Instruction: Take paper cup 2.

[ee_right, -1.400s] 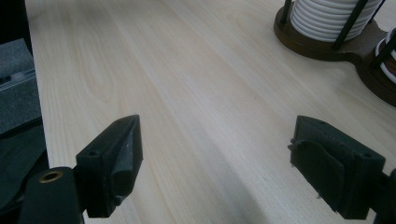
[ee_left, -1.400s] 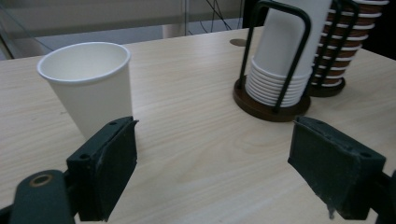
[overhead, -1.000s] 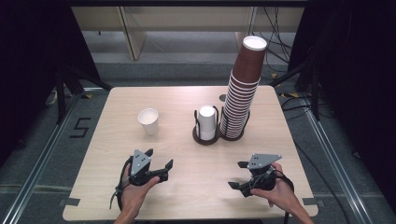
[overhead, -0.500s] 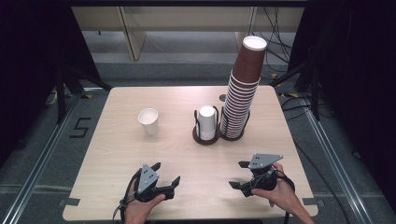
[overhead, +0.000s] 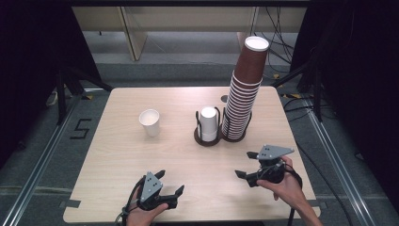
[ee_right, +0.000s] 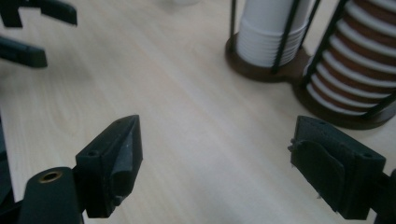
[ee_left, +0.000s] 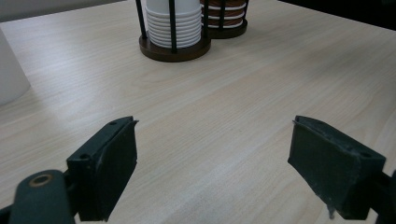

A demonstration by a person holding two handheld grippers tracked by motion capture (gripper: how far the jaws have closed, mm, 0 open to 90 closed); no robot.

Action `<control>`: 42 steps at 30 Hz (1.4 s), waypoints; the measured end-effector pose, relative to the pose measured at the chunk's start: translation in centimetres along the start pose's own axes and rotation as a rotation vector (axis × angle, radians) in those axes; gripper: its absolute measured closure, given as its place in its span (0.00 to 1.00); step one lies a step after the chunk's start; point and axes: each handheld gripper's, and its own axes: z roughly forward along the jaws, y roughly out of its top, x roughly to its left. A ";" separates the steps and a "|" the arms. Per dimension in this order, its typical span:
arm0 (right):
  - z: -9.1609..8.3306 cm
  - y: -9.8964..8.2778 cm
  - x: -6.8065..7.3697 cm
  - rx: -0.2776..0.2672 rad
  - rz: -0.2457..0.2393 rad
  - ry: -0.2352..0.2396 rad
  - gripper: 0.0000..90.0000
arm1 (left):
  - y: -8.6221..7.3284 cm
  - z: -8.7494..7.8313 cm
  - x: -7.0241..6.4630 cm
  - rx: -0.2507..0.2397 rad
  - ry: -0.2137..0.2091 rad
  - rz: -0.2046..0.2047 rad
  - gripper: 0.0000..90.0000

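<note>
while the left gripper [overhead: 170, 183] has dropped back toward the near edge of the table [overhead: 117, 150] over the last second, the right gripper [overhead: 245, 165] has stayed where it was, at the near right. that retreat reads as a pause or a reset rather than a reach: neither tool is closing in on anything yet, and whatever cup work is in hand looks to be at its very start.

going from left to right: the left gripper hovers low over bare wood with its jaws spread wide and nothing between them, which the left gripper view confirms. farther back, toward the left, a single white cup [overhead: 150, 122] stands upright and apart from everything else; its inside looks empty, though the angle does not let me be sure. near the middle sits a round dark holder [overhead: 207, 138] with thin black posts, and in it a short stack of white cups [overhead: 209, 123] nested together. just beside it, touching or nearly so, a second holder [overhead: 234, 137] carries a very tall stack of brown cups [overhead: 244, 89] that leans slightly to the right at its top. the right gripper is also released, jaws wide, holding nothing, pointed roughly toward the two holders, and they are the nearest things to it.
</note>
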 end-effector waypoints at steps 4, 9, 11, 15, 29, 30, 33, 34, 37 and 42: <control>-1.1 1.5 -0.9 -0.042 0.045 -0.048 0.19 | 0.0 0.1 0.1 -0.003 0.004 0.003 0.16; -2.7 3.6 -2.4 -0.096 0.041 -0.100 0.19 | 0.0 0.1 0.1 -0.014 -0.002 -0.007 0.16; -3.3 4.5 -2.9 -0.117 0.066 -0.111 0.19 | 0.0 0.1 0.2 -0.012 -0.002 -0.007 0.16; -4.5 6.2 -3.8 -0.147 0.075 -0.148 0.18 | 0.1 0.0 0.2 -0.019 -0.011 -0.002 0.16; -6.3 11.6 -6.9 -0.216 0.083 -0.202 0.17 | 0.1 0.1 0.5 -0.003 -0.014 0.009 0.16; -6.4 11.8 -7.0 -0.207 0.094 -0.189 0.17 | 0.0 0.1 0.5 -0.004 -0.012 0.007 0.16; -6.6 12.7 -7.3 -0.209 0.097 -0.201 0.17 | 0.0 0.1 0.6 -0.003 -0.009 0.003 0.16; -6.7 13.1 -7.5 -0.203 0.090 -0.206 0.17 | 0.0 0.2 0.7 -0.012 -0.016 -0.002 0.16; -6.9 14.1 -7.7 -0.212 0.088 -0.208 0.17 | 0.0 0.2 0.7 -0.003 -0.012 0.005 0.16; -7.4 16.2 -8.0 -0.226 0.079 -0.227 0.17 | -0.1 0.3 0.7 0.004 -0.013 0.004 0.16</control>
